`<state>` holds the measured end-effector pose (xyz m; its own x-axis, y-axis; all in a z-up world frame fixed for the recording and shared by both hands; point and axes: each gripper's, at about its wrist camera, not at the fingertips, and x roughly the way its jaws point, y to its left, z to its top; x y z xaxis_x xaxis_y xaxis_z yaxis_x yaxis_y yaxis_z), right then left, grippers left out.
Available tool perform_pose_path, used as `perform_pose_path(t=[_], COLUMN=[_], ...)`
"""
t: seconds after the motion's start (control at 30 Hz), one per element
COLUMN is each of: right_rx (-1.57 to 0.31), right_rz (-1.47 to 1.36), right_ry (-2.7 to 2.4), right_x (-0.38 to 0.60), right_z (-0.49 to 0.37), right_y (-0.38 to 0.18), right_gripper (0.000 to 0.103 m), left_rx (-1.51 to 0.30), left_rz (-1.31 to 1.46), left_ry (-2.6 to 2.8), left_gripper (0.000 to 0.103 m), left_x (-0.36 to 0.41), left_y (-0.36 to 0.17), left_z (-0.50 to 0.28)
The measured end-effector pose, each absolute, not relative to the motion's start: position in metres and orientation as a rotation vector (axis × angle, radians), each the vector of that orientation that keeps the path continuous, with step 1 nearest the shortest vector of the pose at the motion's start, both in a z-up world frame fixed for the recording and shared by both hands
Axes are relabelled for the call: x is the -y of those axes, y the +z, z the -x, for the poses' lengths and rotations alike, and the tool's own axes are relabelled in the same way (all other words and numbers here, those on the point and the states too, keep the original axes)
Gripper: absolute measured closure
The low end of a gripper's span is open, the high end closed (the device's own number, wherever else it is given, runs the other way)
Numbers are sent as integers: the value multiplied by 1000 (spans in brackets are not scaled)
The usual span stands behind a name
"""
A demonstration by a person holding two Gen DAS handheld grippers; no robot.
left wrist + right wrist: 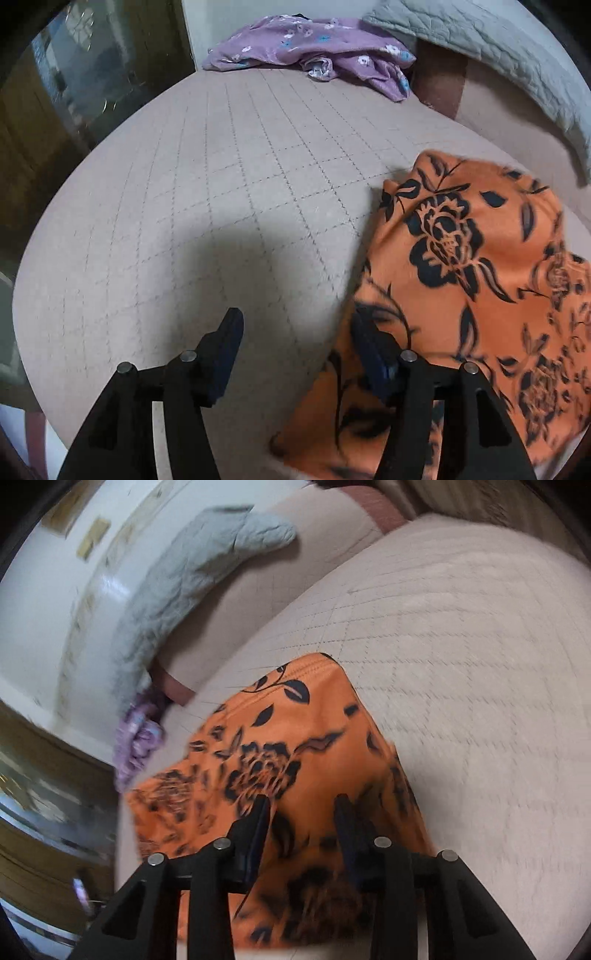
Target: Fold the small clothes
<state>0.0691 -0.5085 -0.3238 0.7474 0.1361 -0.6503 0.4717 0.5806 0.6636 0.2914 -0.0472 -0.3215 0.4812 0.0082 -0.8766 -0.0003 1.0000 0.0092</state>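
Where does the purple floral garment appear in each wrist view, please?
Left wrist: purple floral garment lies at top centre, crumpled at the bed's far edge.
Right wrist: purple floral garment shows at the left edge, blurred and partly hidden.
Shared landmark: the orange floral garment on the quilted bed cover.

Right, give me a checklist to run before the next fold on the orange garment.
1. Left tongs free of cloth: ok, jaws open; one finger overlaps the orange garment in the view, nothing pinched.
2. Right tongs free of cloth: ok, jaws open above the garment, no fabric between them.
3. Garment lying flat on the bed: cannot tell, both views are blurred and its near edge is hidden.
4. Space beside the garment: ok, bare quilted cover to its left in the left wrist view.
5. Purple garment out of the way: ok, at the far edge, apart from the orange one.
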Motion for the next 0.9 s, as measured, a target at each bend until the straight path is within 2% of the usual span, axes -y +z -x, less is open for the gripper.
perform_pose_path(t=[0.07,0.23,0.4,0.53,0.9], right_rx=[-682,-663,-705,-651,-656], right_rz=[-1073,-1276,-1438,-1355,-1318], right_ry=[-153,-88,-119,-167,-215], right_x=[505,492,482,485,485], right_z=[-45,-4,-19,-41,-60], right_y=[-325,-346,-380,-377,-374], right_gripper=[36,26,25,25,26], left_rx=[-1052,-956,-1004,-1031,-994], left_rz=[22,34,-73,-211,-69], left_ry=[-9,-182,-259,-211,-326], left_gripper=[40,40,35,26,25], left_x=[42,64,102,122,153], left_y=[-313,-291,-303,-324,-296], left_z=[-279,-236,-231,-239,-286])
